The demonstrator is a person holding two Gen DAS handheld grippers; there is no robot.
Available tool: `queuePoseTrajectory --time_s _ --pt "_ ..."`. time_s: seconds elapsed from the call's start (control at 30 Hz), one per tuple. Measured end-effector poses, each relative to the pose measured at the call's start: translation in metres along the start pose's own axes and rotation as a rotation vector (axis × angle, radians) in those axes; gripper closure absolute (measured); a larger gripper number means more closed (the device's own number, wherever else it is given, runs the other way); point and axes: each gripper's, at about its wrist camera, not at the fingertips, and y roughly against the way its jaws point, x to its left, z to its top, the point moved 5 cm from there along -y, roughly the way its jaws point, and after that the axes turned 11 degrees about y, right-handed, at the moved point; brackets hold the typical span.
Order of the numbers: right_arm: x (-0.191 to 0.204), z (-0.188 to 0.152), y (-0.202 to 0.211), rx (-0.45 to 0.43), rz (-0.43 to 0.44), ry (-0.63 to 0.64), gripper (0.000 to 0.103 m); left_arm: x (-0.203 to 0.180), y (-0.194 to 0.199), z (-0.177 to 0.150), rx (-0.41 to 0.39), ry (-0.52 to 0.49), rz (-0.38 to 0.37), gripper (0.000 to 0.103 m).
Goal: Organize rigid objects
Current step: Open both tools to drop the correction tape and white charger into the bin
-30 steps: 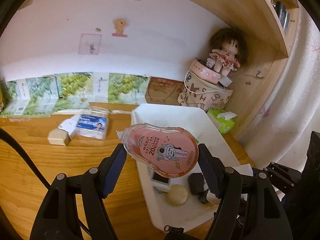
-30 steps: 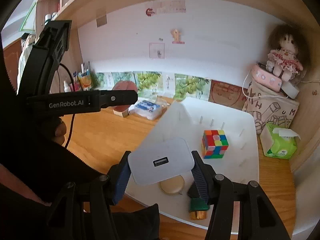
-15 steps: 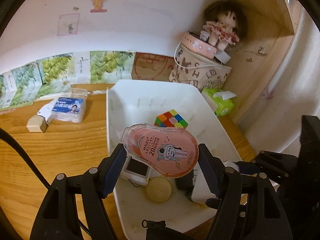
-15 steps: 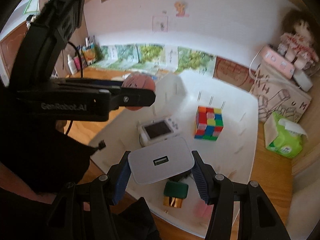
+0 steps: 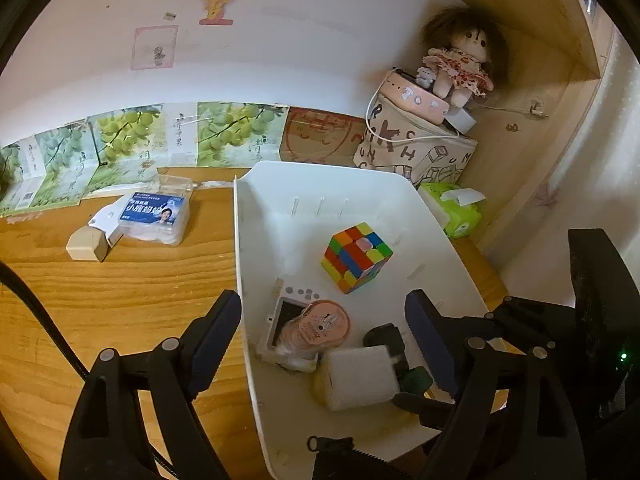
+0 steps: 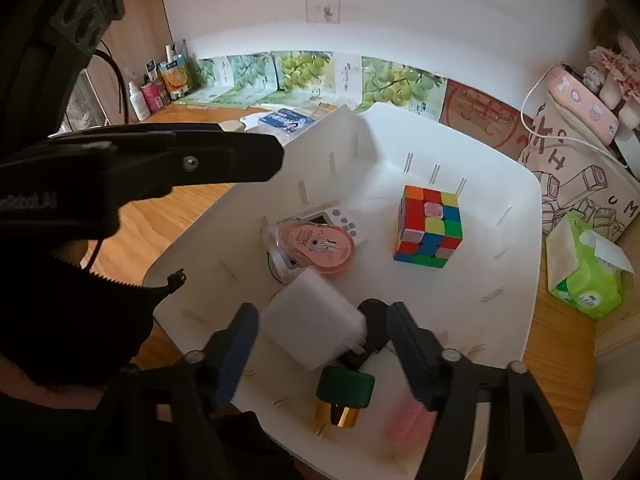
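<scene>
A white bin (image 5: pixel 240 240) on the wooden desk holds a colour cube (image 5: pixel 357 257), a small white game console (image 5: pixel 280 320) and a black item. The pink correction tape (image 5: pixel 320 324) lies loose on the console, below my left gripper (image 5: pixel 322 306). That gripper's jaws are opening and its pads touch nothing. The white charger (image 6: pixel 312 320) rests in the bin (image 6: pixel 532 240) between the spreading fingers of my right gripper (image 6: pixel 322 314), free of the pads. A green-capped gold item (image 6: pixel 344 388) lies just in front of it. The tape (image 6: pixel 320 246) and cube (image 6: pixel 430 226) lie farther in.
Left of the bin on the desk are a clear box with a blue label (image 5: pixel 156 216) and a beige block (image 5: pixel 86 246). A green tissue pack (image 5: pixel 456 212) and a patterned bag (image 5: pixel 416 148) with a doll stand at the right. A dark sleeve (image 6: pixel 60 320) fills the near left.
Both grippers sank over the bin and widened. The left let go of the pink tape and the right let go of the white charger; both things now lie in the bin.
</scene>
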Motion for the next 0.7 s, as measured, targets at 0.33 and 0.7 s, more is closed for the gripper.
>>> queuePoseTrajectory --time_s 0.33,0.7 --pt "0.010 0.011 -0.009 0.016 -0.031 -0.037 0.025 0.024 0.014 0.000 -0.001 -0.009 0.003 0.017" --pt "0.028 0.040 -0.020 0.009 -0.172 -0.185 0.025 0.087 0.042 0.009 0.033 0.002 0.011 0.017"
